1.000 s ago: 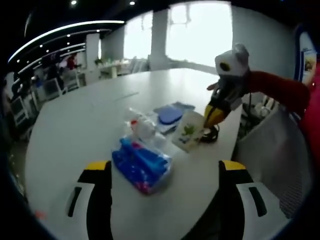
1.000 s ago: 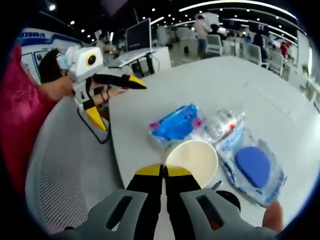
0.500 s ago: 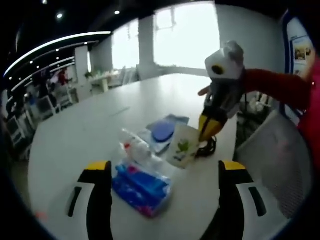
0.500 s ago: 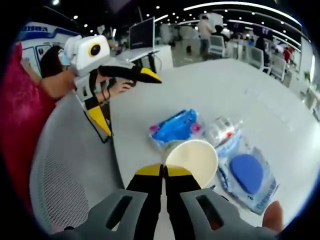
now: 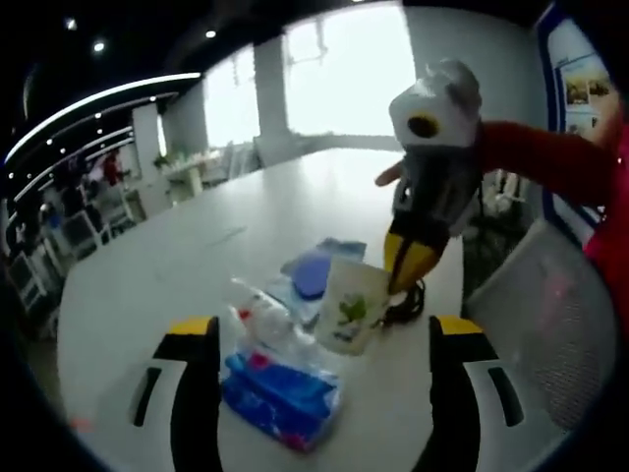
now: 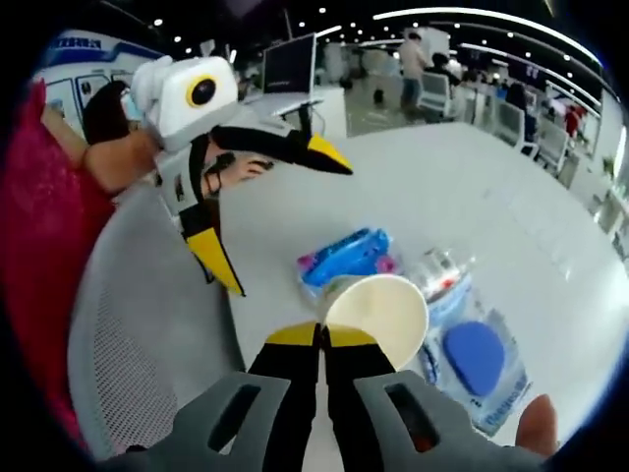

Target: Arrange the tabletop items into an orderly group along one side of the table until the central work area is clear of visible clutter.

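While clamped, paper cup [image 6: 378, 313] between right gripper [image 6: 322, 339] jaws.

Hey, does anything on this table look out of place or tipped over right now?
Nothing looks spilled or damaged. One oddity: the paper cup is off the table, pinched by its rim in the right gripper and tilted. The blue packet, the clear bag and the blue disc's pouch lie flat, huddled near the edge.
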